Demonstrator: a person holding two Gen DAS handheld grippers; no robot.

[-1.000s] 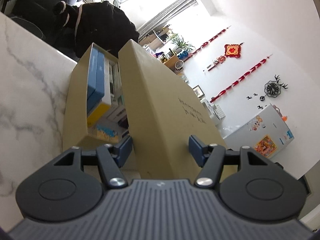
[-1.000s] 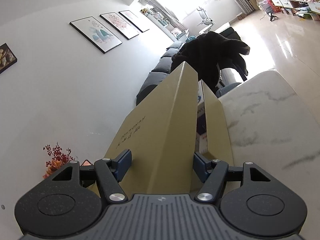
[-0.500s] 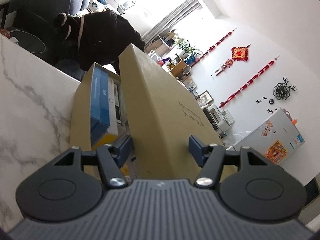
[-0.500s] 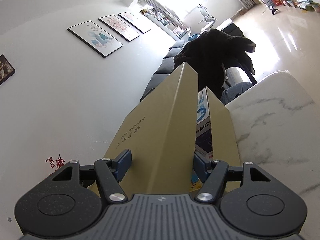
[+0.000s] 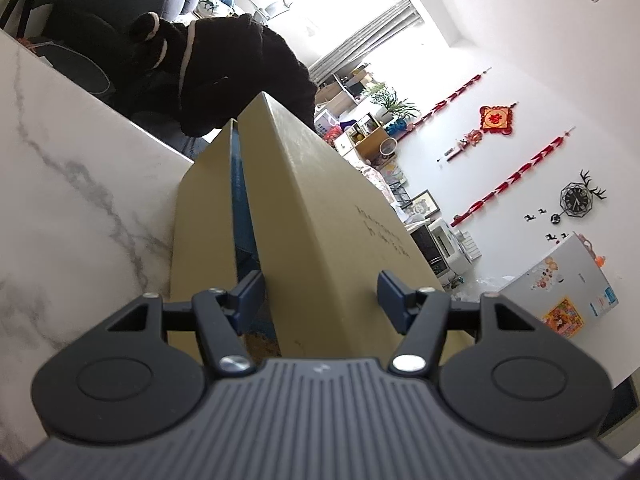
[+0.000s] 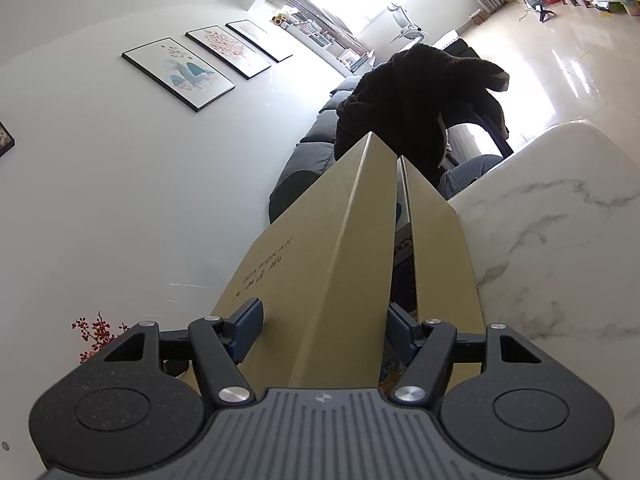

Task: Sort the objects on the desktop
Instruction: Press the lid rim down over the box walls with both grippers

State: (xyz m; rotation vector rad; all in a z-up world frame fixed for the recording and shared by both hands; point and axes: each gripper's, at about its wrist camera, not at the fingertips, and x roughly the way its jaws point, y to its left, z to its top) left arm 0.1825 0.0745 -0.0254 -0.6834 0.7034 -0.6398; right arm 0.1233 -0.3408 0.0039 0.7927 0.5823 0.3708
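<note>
On the marble table (image 5: 72, 216) sits the tan box (image 5: 196, 224) with its lid (image 5: 320, 216) hovering nearly shut over it, long axis running straight away from both cameras, left gripper (image 5: 320, 292) and right gripper (image 6: 322, 326) each clamped on a near lid edge.

Bright daylight, window (image 6: 356, 0) blown out (fisheye bends edges), sharp.
</note>
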